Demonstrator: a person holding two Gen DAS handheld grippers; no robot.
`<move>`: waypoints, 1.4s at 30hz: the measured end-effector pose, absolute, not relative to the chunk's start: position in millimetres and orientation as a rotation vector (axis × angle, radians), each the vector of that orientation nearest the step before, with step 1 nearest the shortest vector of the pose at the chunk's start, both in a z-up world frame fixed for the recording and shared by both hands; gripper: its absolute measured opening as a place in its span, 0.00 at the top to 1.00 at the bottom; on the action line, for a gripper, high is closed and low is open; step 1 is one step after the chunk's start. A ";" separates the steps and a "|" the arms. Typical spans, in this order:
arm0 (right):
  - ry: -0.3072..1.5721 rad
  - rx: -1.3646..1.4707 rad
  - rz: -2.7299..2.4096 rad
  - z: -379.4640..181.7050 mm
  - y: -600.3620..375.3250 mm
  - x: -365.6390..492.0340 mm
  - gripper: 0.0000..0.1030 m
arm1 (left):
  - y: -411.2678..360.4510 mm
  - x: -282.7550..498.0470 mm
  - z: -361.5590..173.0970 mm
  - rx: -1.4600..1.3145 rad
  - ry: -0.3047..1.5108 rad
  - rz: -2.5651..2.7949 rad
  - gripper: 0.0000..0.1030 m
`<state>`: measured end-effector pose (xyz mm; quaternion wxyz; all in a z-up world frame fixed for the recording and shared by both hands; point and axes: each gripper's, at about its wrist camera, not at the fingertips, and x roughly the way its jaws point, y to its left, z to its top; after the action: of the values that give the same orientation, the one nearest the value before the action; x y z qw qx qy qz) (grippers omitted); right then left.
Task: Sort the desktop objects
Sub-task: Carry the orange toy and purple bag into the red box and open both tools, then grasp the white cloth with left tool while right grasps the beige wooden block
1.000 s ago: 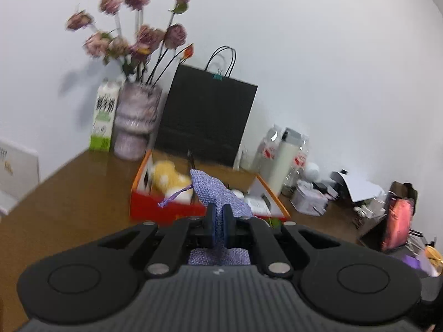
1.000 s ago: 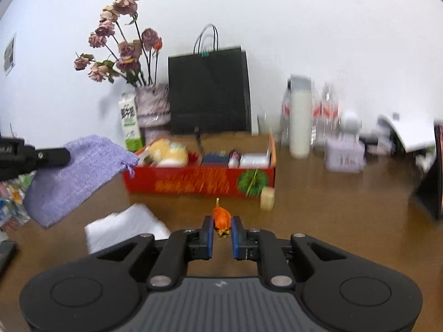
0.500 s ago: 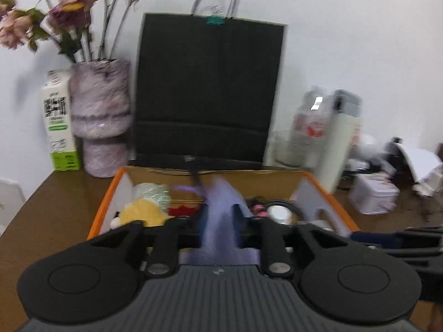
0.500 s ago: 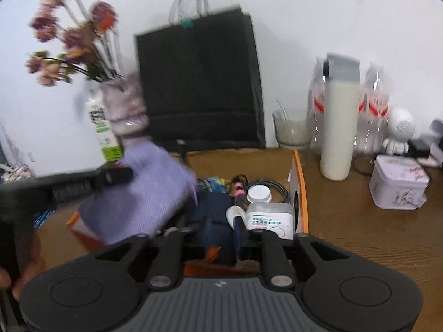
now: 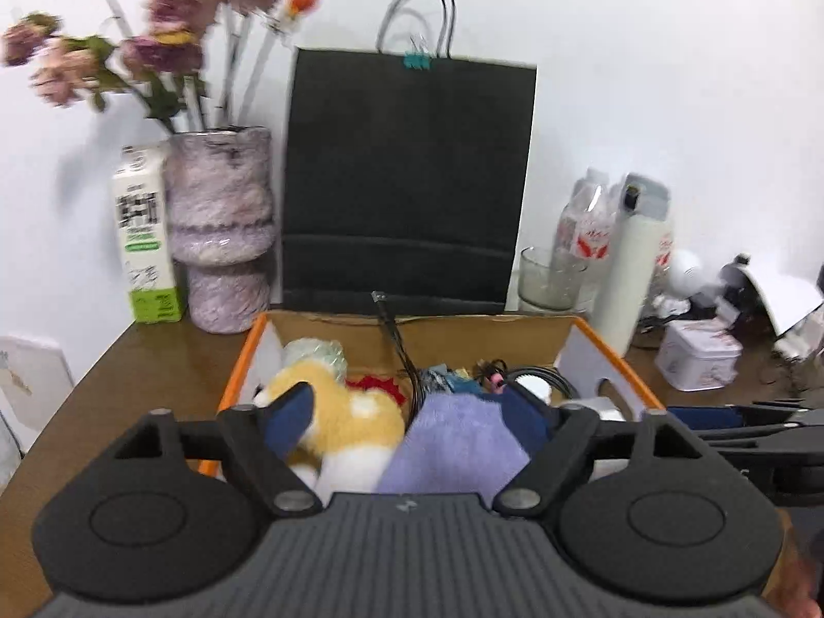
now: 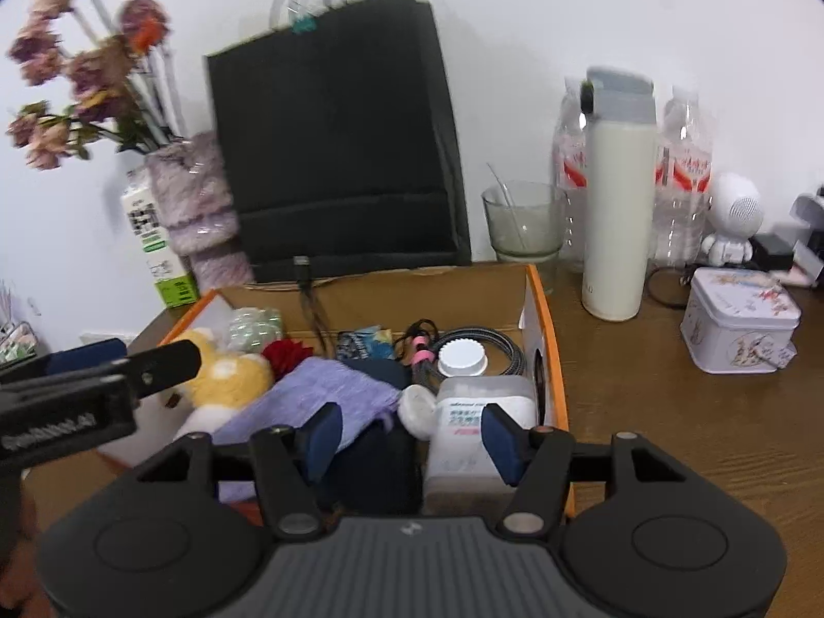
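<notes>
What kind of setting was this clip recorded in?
Probably a home or office desk against a white wall: a brown wooden desktop, a vase of dried flowers, water bottles and a cardboard sorting box.

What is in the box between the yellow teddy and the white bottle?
A lilac cloth pouch lies between the yellow plush toy and the white plastic bottle, clearest in the right wrist view.

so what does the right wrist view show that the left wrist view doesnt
Only the right wrist view shows the white screw cap, the label of the white plastic bottle and the robot-shaped figure.

Only the left wrist view shows the white folded sheet at the far right.

Both show the orange-rimmed box holding the purple pouch and yellow plush toy, plus the black paper bag. Both grippers' jaws are opening, pads clear of everything.
</notes>
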<state>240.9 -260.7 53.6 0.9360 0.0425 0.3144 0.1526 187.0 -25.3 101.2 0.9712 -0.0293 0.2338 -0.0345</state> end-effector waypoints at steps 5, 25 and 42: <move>0.625 0.036 0.364 57.3 -254.4 177.6 0.26 | -19.0 114.1 93.0 -0.050 0.545 -0.115 0.10; 0.675 -0.032 0.316 -12.0 -274.9 -40.6 0.22 | -16.0 -55.1 5.9 -0.065 0.666 -0.109 0.10; 0.653 0.082 0.180 0.3 -306.0 71.0 0.25 | -24.4 61.8 4.9 0.090 0.737 -0.157 0.08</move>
<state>71.0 -306.0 0.3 0.9424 0.0402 0.3201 0.0881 61.8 -24.4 4.9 0.9289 0.0440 0.3596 -0.0765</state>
